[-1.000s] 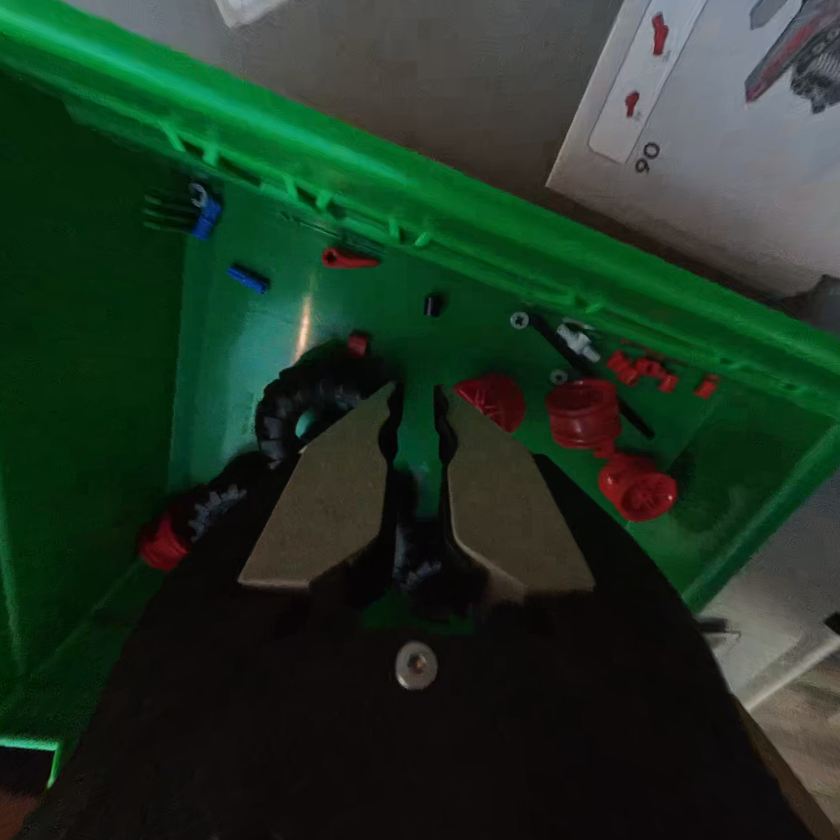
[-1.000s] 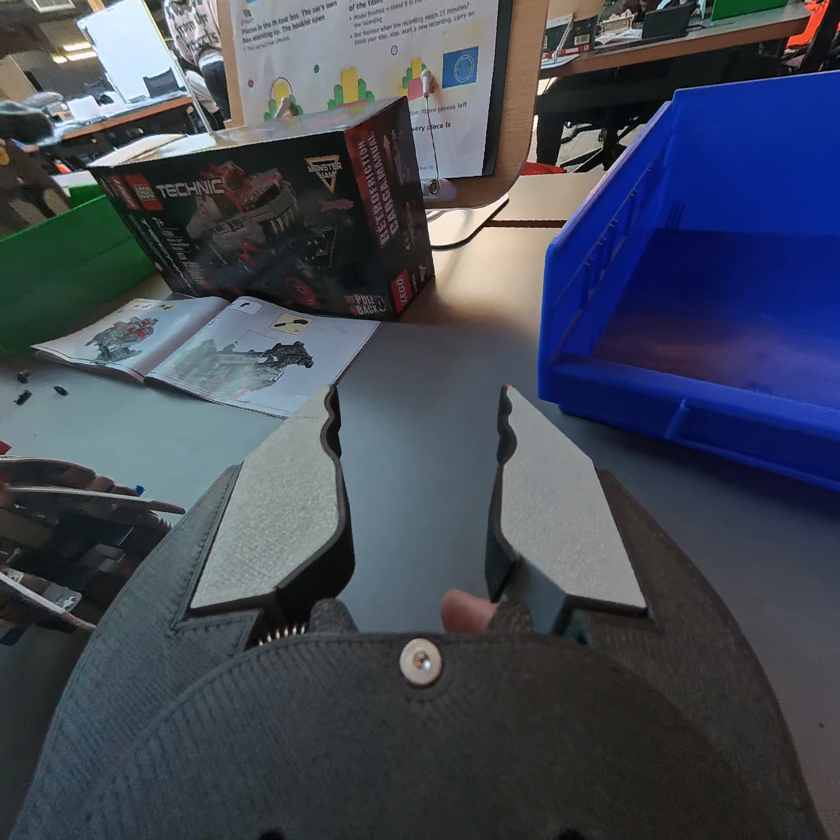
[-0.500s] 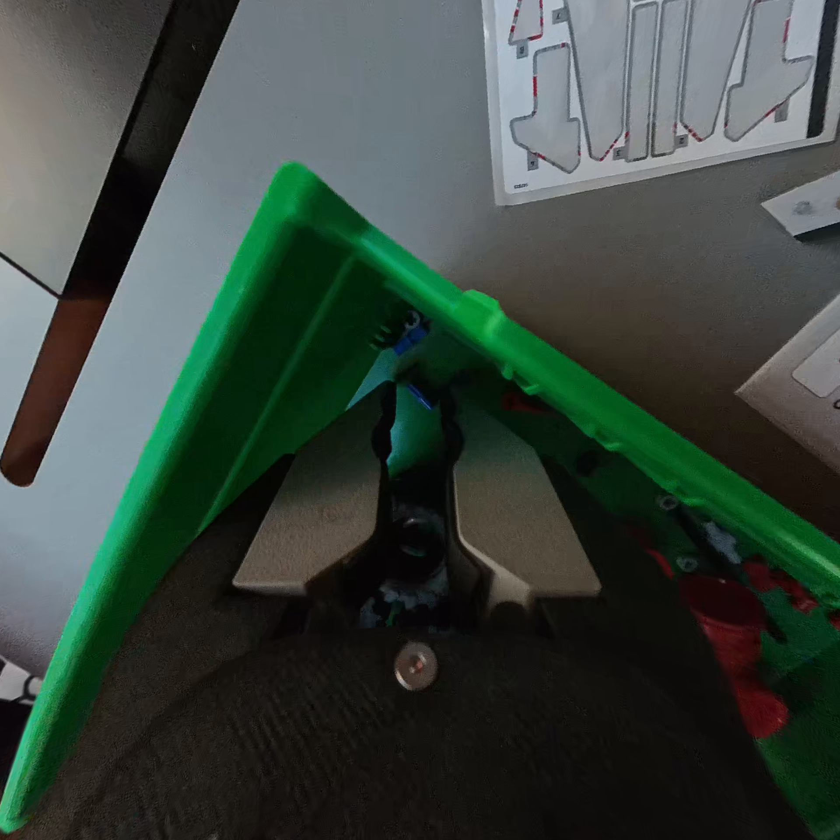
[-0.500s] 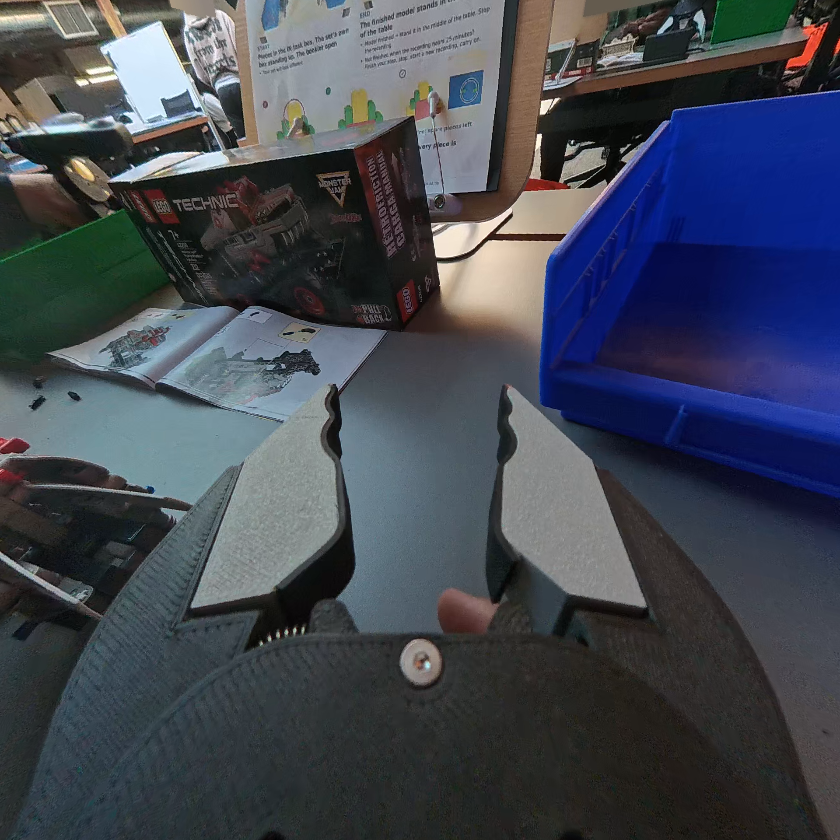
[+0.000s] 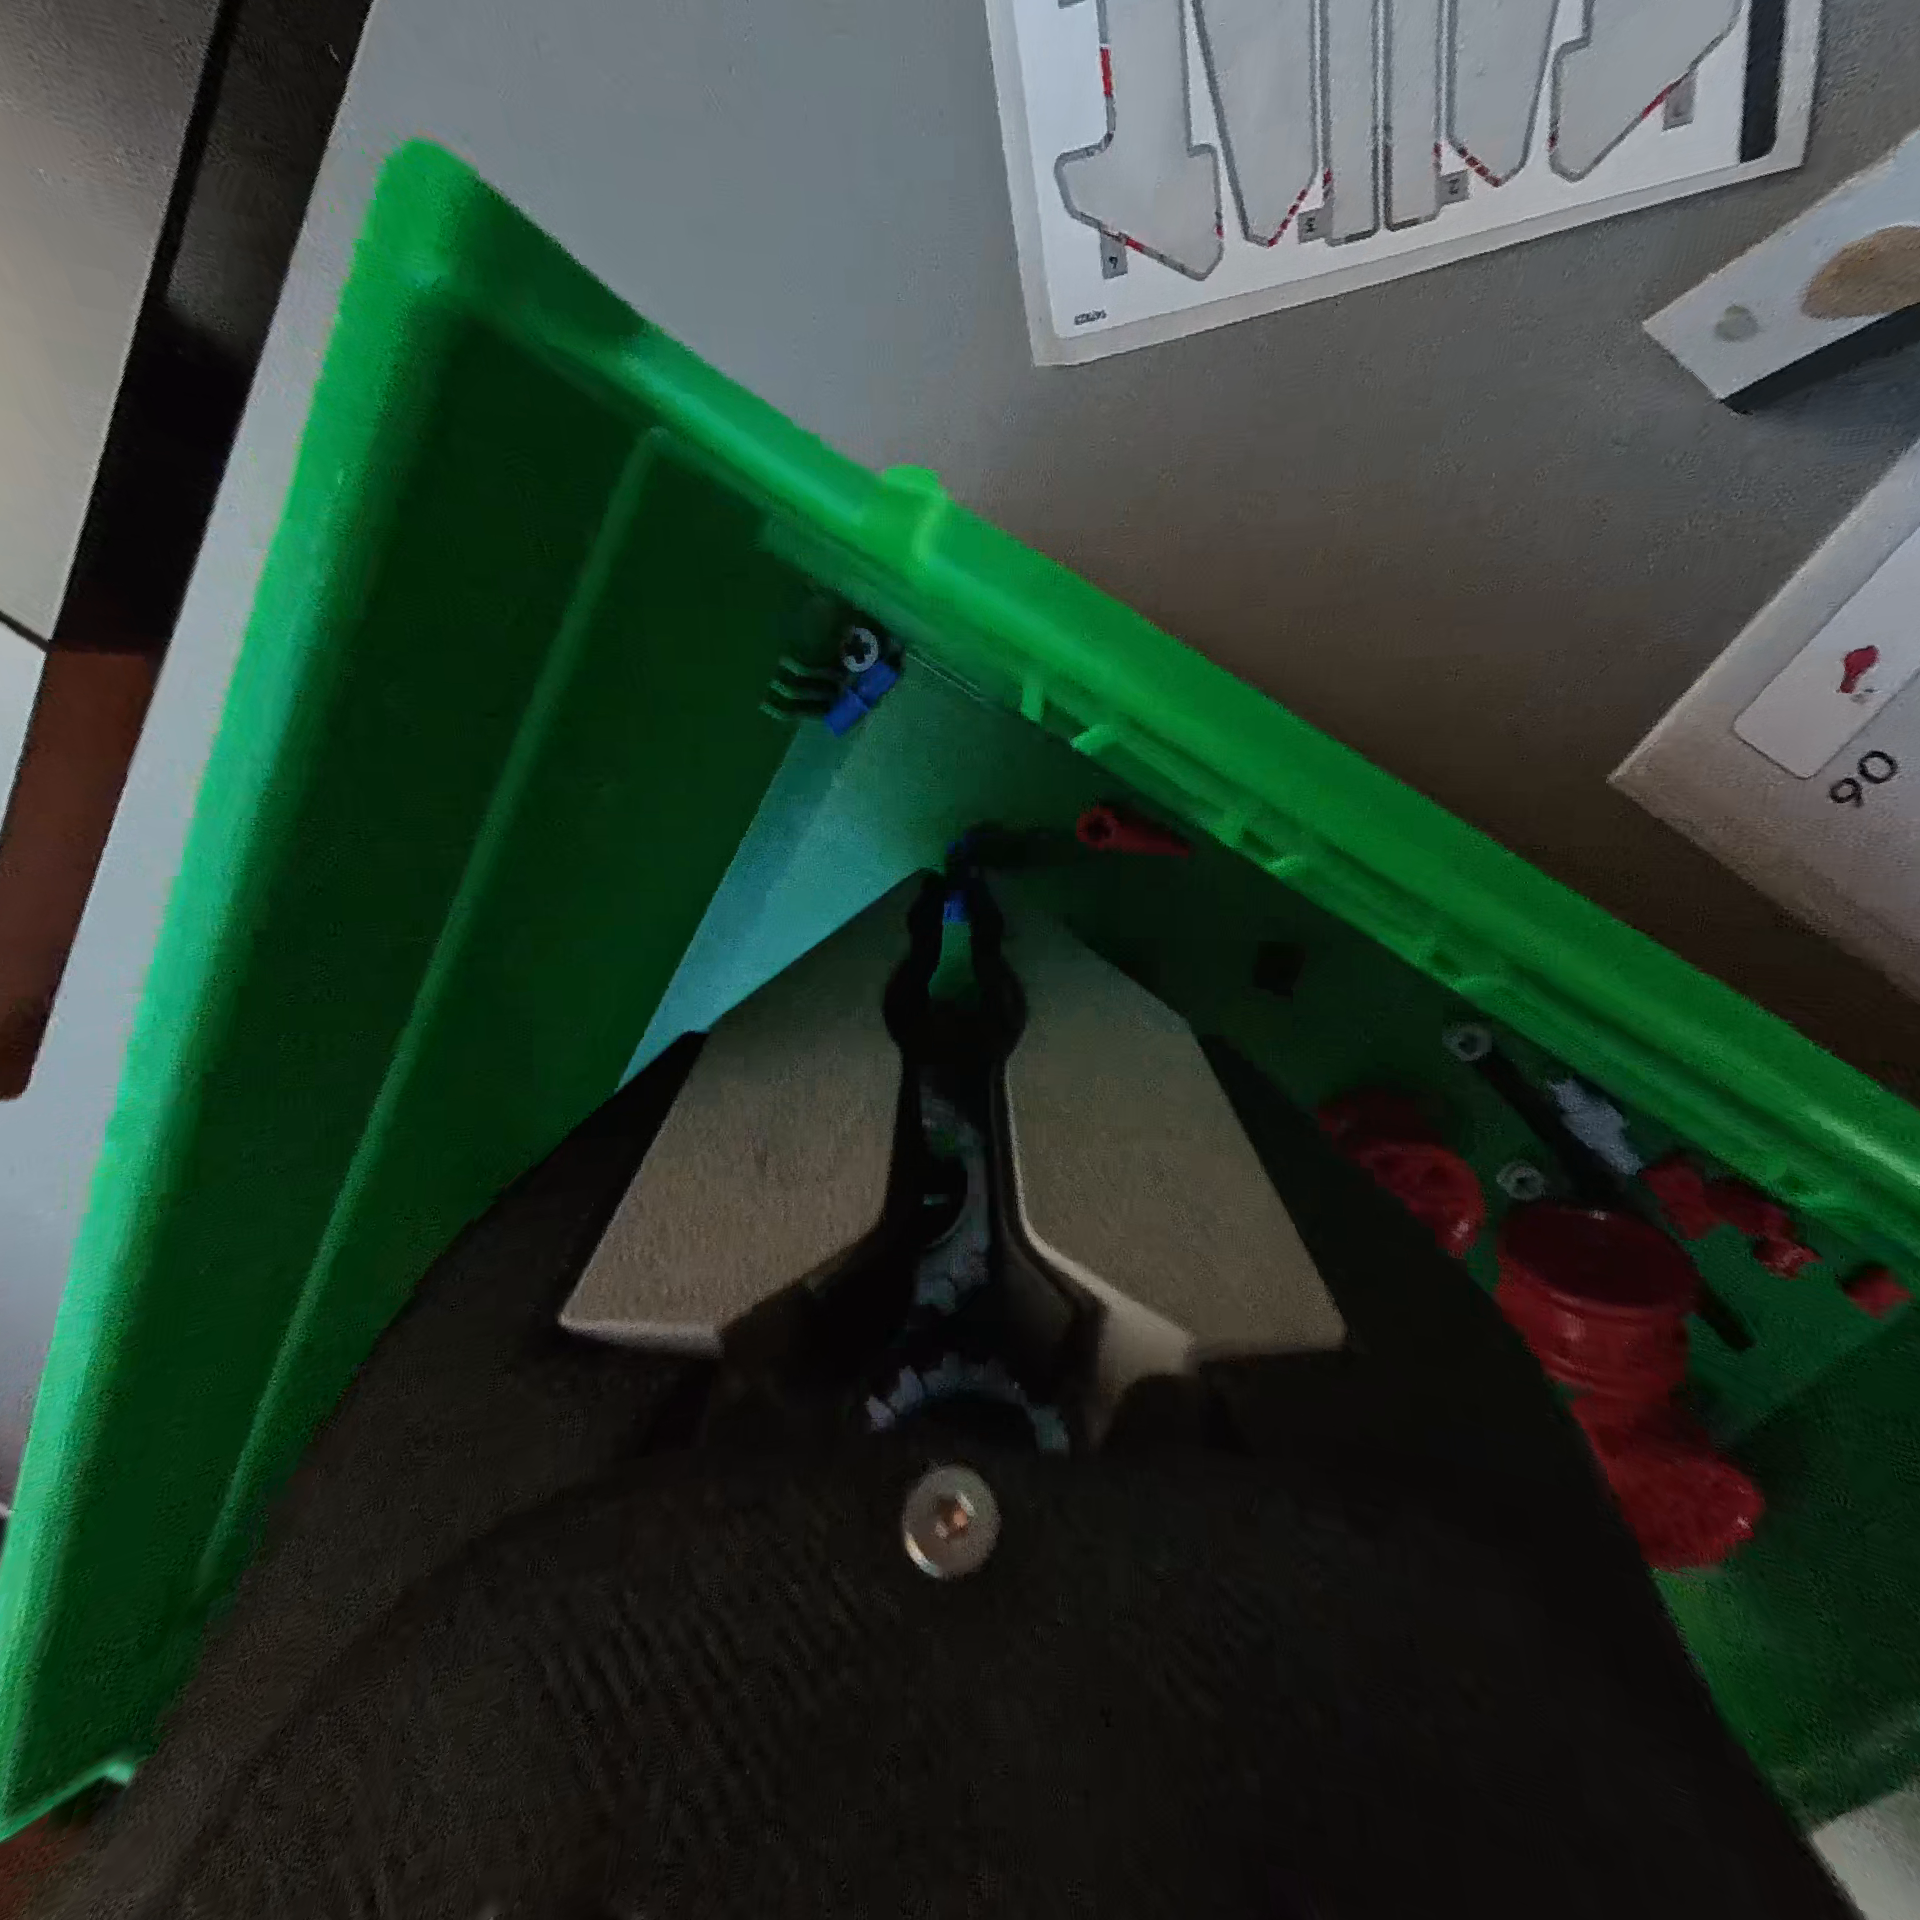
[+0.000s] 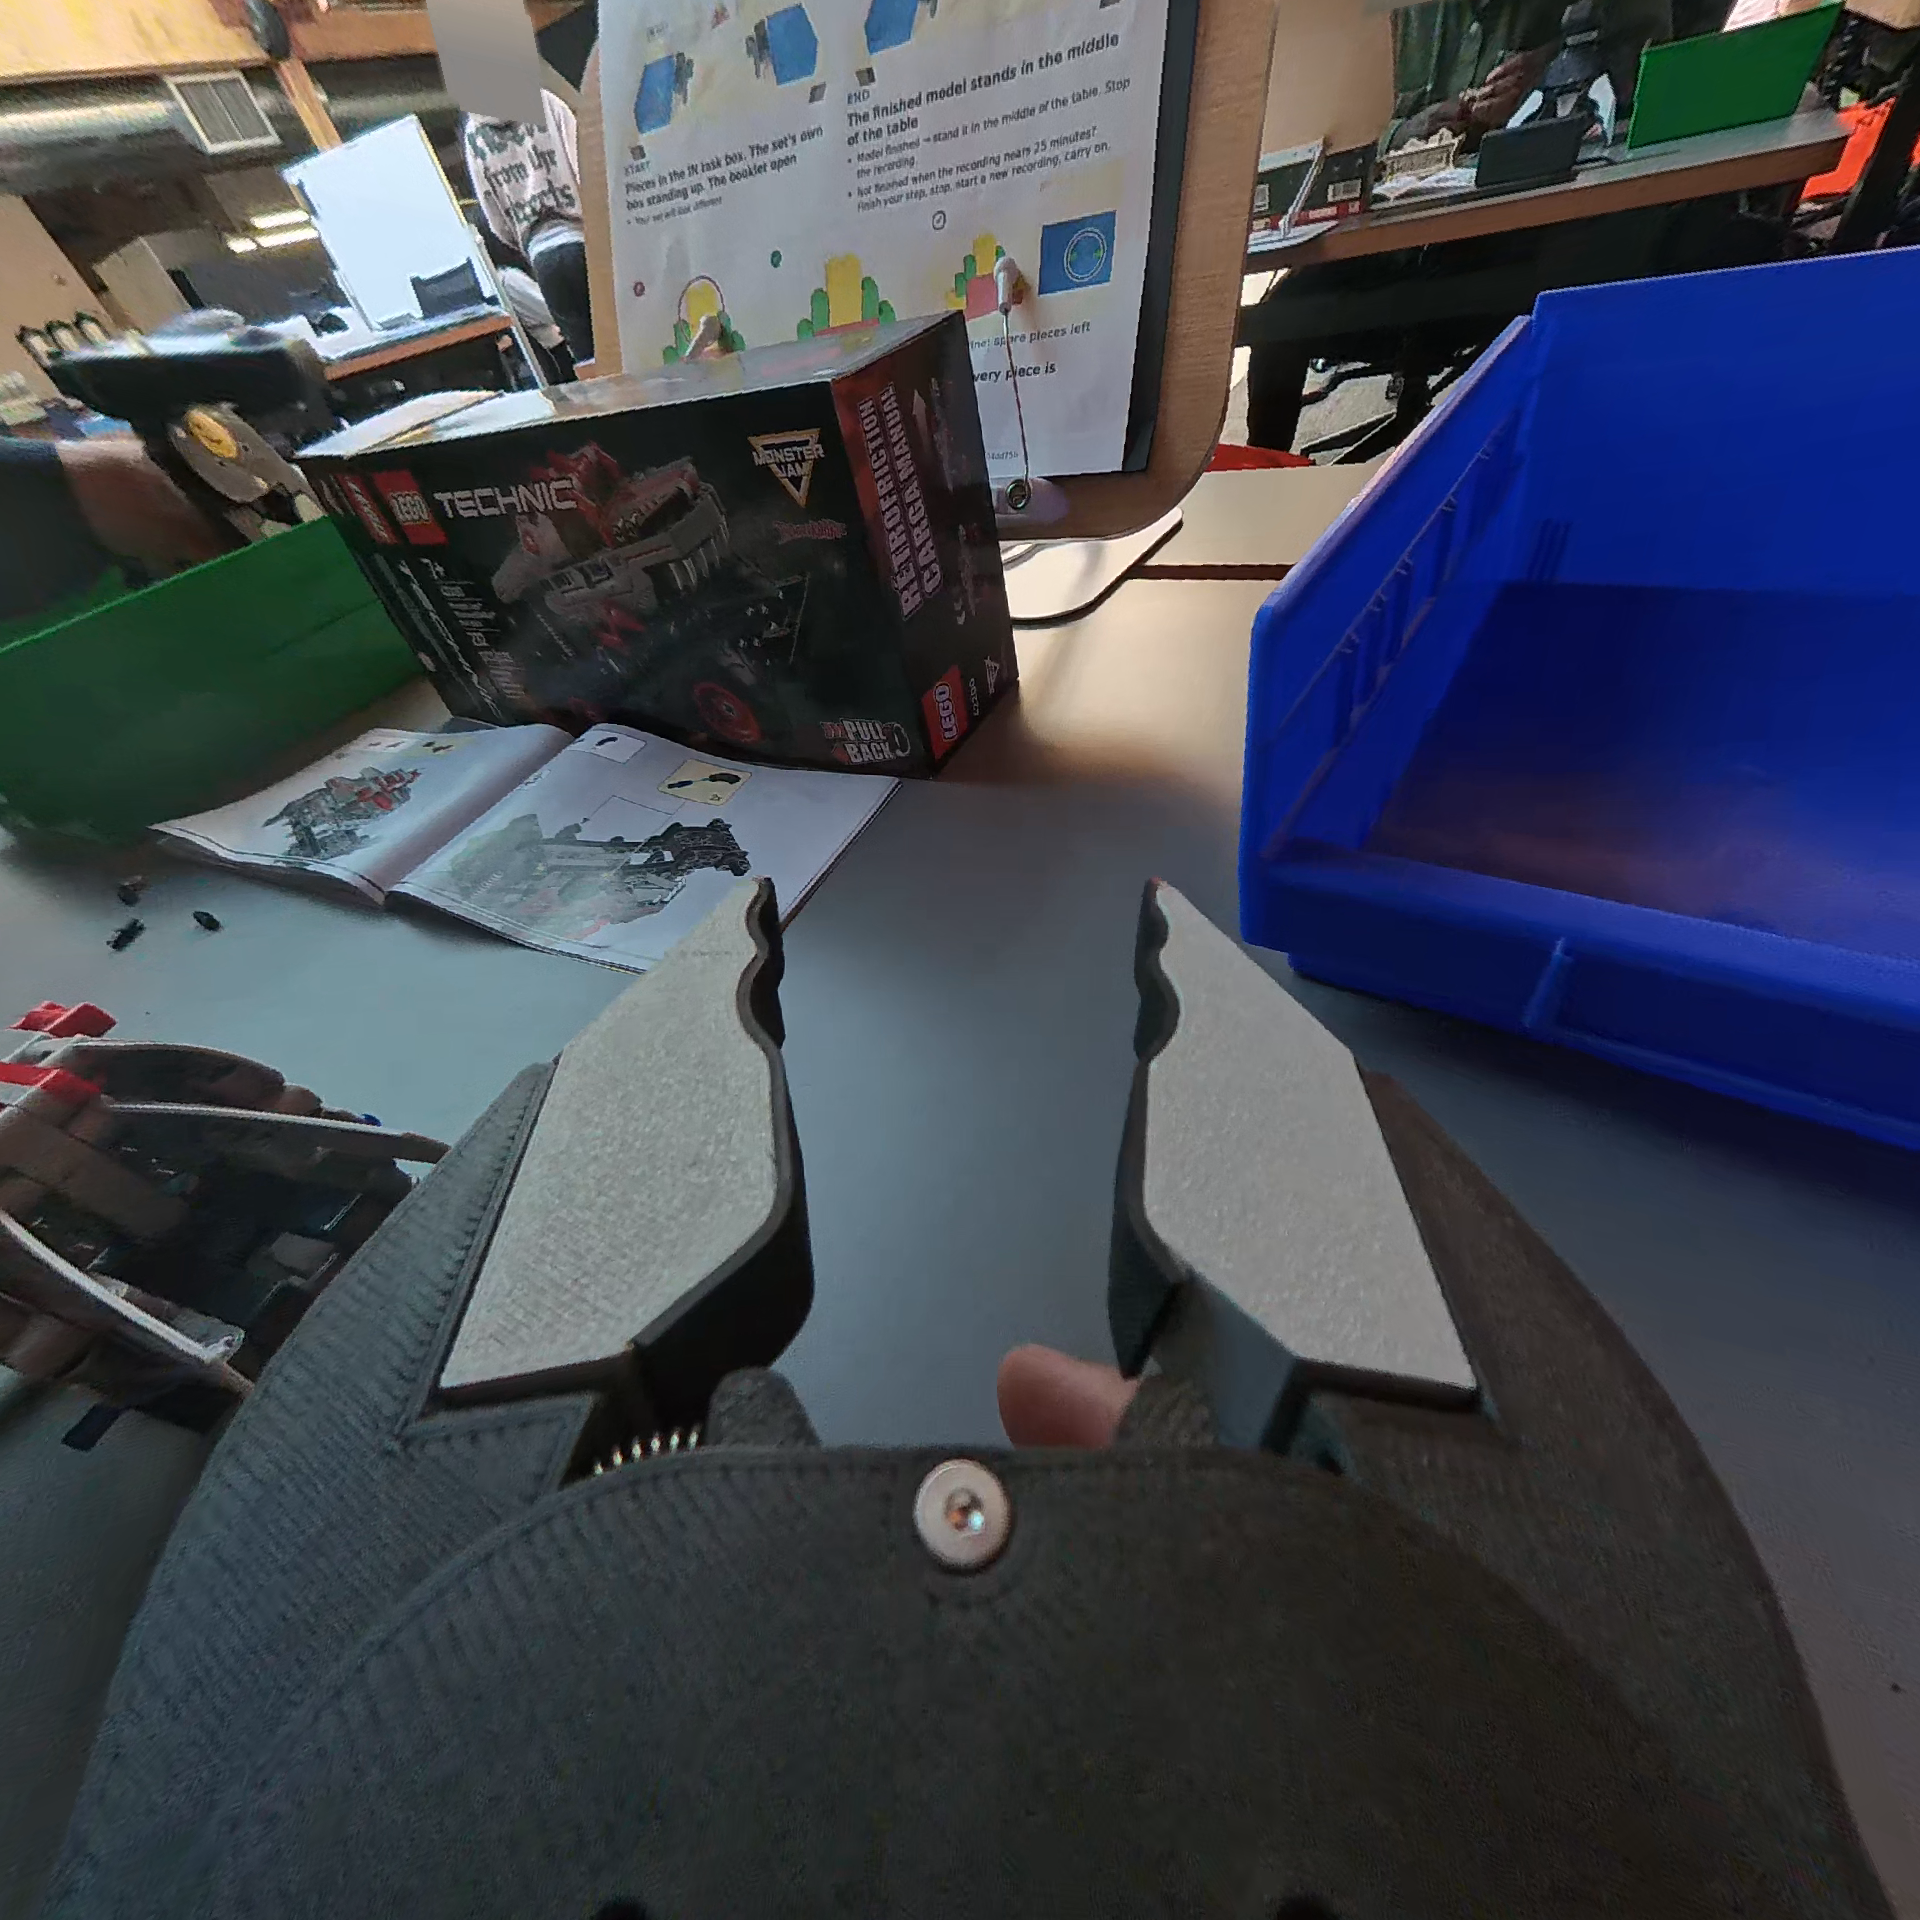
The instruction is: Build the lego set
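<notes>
Lego pieces lie loose in the green bin [image 5: 436, 727], and the left gripper [image 5: 954, 902] is reaching into it with its fingertips nearly together around a small blue pin [image 5: 954, 912]; whether the tips truly pinch the pin or only frame it, I cannot tell. At about one o'clock from the tips a red connector [image 5: 1127, 833] rests against the bin wall, and at eleven o'clock a blue and grey piece [image 5: 862, 681] sits in the corner. Red wheel hubs [image 5: 1590, 1299] cluster at about four o'clock.

Such a pin is, by my judgement, very light, hard and smooth, so it could twist or squirt out of a careless pinch. Best taken across its middle, with both pads square to its length, and lifted slowly clear of the bin wall.

Over on the right, the right gripper [image 6: 956, 935] hovers above the grey table [image 6: 987, 831] with its fingers spread wide and nothing between them. The partly built model [image 6: 156, 1195] sits at its nine o'clock, the open instruction booklet [image 6: 540, 831] at eleven, the set's box [image 6: 675, 582] behind that, and an empty-looking blue bin [image 6: 1558, 987] at two o'clock
</notes>
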Demonstrator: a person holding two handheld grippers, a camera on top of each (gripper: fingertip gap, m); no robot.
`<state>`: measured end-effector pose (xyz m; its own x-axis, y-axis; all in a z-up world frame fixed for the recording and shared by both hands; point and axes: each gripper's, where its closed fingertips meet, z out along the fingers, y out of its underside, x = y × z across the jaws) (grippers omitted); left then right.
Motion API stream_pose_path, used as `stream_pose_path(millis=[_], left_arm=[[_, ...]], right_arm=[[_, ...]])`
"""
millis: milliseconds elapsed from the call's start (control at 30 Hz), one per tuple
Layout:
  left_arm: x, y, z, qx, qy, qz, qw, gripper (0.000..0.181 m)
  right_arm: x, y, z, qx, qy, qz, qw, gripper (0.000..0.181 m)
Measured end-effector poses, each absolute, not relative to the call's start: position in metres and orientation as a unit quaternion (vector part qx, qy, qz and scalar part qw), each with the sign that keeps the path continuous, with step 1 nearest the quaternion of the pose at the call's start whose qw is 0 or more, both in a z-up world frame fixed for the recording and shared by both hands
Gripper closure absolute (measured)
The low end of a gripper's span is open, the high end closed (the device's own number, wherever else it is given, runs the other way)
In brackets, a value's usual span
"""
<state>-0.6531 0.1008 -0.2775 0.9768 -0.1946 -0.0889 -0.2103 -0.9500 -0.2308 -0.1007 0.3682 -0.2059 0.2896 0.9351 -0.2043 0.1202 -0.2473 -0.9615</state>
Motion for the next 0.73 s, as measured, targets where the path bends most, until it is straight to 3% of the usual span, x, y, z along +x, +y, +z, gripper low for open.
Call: stream_pose_path(millis=[500, 733], left_arm=[[-0.636, 0.090, -0.197, -0.971, 0.017, -0.085, 0.221, 0.179], [-0.462, 0.082, -0.116, -0.909, 0.221, -0.111, 0.336, 0.179]], right_arm=[[-0.099, 0.366, -0.200, -0.644, -0.395, 0.459, 0.468, 0.117], [-0.100, 0.362, -0.198, -0.635, -0.400, 0.464, 0.470, 0.118]])
